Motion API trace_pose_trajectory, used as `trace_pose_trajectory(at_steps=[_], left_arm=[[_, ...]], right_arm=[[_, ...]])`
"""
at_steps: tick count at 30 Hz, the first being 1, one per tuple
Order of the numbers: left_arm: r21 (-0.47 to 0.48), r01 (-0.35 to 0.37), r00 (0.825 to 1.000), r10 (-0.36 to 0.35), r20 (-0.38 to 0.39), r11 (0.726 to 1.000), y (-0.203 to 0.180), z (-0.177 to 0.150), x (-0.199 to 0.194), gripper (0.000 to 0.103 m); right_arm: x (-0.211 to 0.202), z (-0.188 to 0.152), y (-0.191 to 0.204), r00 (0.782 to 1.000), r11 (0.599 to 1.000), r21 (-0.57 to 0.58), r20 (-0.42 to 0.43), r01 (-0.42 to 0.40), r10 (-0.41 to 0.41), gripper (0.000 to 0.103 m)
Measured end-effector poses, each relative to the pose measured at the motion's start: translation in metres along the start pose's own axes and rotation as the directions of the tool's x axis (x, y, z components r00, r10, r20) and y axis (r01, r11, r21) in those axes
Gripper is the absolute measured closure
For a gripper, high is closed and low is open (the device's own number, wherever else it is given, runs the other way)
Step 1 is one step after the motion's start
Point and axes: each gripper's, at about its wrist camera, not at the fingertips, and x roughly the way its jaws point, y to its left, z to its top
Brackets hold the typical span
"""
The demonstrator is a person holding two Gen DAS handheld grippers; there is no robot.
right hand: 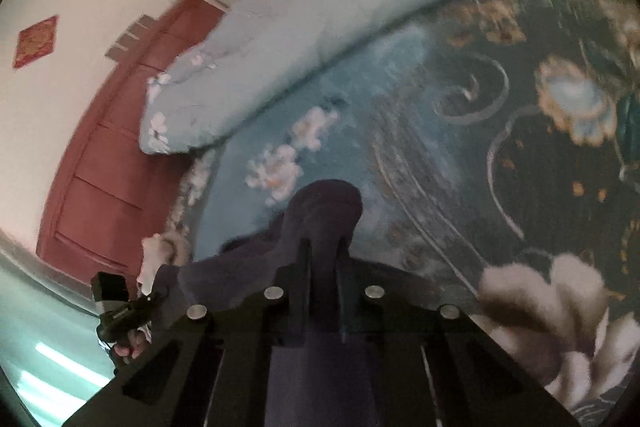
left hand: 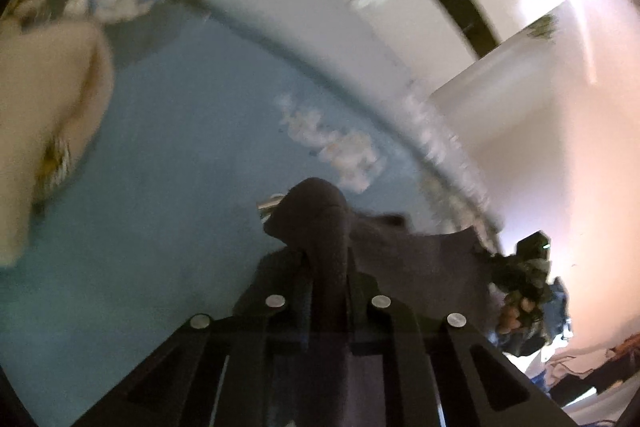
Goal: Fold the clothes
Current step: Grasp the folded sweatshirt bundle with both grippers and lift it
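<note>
Both tools are gripping 1 dark garment [left hand: 320, 223] above the blue floral bedsheet [left hand: 168, 131]. The left gripper [left hand: 328, 267] is clamping a bunched fold of it, and the right gripper [right hand: 322, 259] is pinching another fold, just beside the sheet's white flowers [right hand: 276, 167].

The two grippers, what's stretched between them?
The dark garment spans between them: left gripper and right gripper each pinch it, shown in both wrist views.

wrist views close over shared bedspread [left hand: 160, 147]
</note>
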Motion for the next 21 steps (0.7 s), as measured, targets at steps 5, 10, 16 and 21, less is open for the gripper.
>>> trace_pose_trajectory(at_steps=[5,10,16,21], left_arm=[[-0.007,-0.052,0.999,0.052,0.016,0.999,0.016,0.004,-0.004,0.091],[-0.128,-0.126,0.988,0.113,-0.101,0.984,0.065,-0.012,0.024,0.091],[-0.178,-0.123,0.987,0.101,-0.128,0.976,0.081,-0.022,0.034,0.091],[-0.189,-0.066,0.995,0.05,-0.087,0.98,0.071,-0.03,0.004,0.08]], right_arm=[[0.001,0.007,0.004,1.0,0.999,-0.032,0.022,0.007,-0.006,0.093],[0.037,-0.001,-0.034,0.996,0.996,0.073,-0.081,0.055,-0.049,0.093],[0.043,-0.008,-0.054,0.991,0.991,0.118,-0.119,0.068,-0.053,0.093],[0.031,-0.018,-0.052,0.992,0.994,0.099,-0.118,0.056,-0.045,0.09]])
